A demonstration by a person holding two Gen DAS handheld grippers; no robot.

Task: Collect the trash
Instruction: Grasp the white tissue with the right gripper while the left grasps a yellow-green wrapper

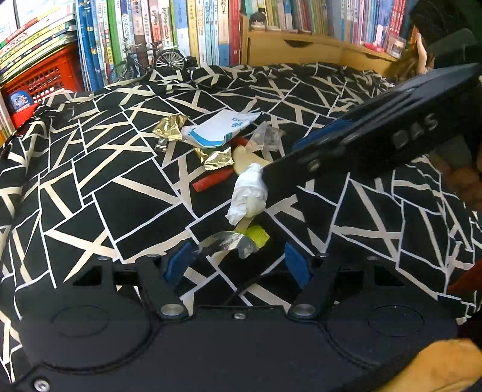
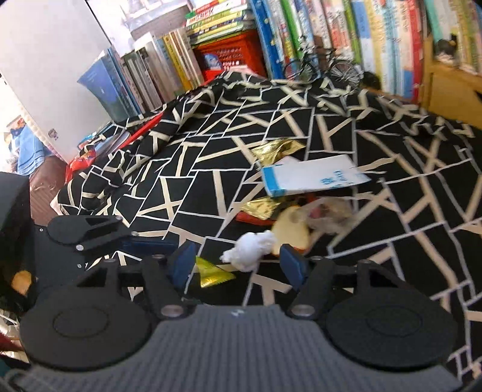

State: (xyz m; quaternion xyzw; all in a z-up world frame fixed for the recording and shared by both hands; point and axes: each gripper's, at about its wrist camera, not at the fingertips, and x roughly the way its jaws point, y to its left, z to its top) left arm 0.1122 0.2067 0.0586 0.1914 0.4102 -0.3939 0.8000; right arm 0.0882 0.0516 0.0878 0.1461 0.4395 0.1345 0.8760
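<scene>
Left wrist: crumpled white tissue [image 1: 247, 194]

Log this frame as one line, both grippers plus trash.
left gripper: open, over clear wrapper | right gripper: open, at crumpled tissue | trash: loose on patterned cloth, none held

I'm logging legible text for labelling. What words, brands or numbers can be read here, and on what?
"DAS": raised letters on the right gripper body, left wrist view.
White and blue packet: blue print, too blurred to read.
Book spines: titles too small and blurred to read.
Gold wrappers: no readable print.
</scene>
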